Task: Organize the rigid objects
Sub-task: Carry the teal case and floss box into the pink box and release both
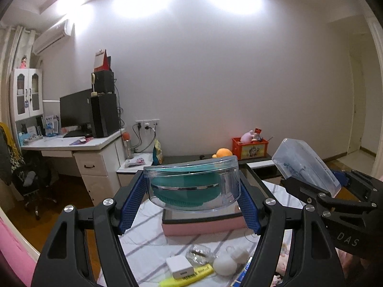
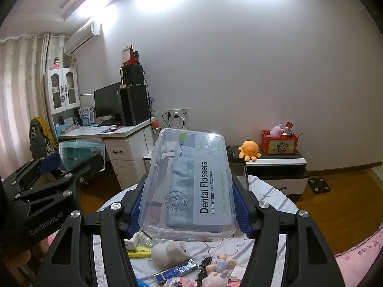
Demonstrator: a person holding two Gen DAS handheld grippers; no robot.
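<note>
1. Left gripper [image 1: 192, 191] squeezed on both sides of a round clear box [image 1: 194, 181]; blue pads [image 1: 134, 205] pressed flat on its walls; a teal thing inside; box held up in the air, above the bed.
2. Right gripper [image 2: 188, 205] squeezed on a long clear box [image 2: 189, 184]; "Dental Flossers" printed on its label; blue pads tight on the two long sides; box tipped up and away, high over the bed.
3. Seen from the left side: the long box well off to the right of the round one, not touching.
4. Down on the striped sheet [image 1: 148, 236]: a pink box with a mirror top [image 1: 203, 224] right under the round box; nearer, a white plug [image 1: 179, 266], a yellow pen [image 1: 189, 276] and a white round toy [image 1: 225, 264], all close together.
5. Far back: a white desk [image 1: 79, 144], an orange plush toy [image 2: 250, 150] and a red crate [image 2: 278, 142].
</note>
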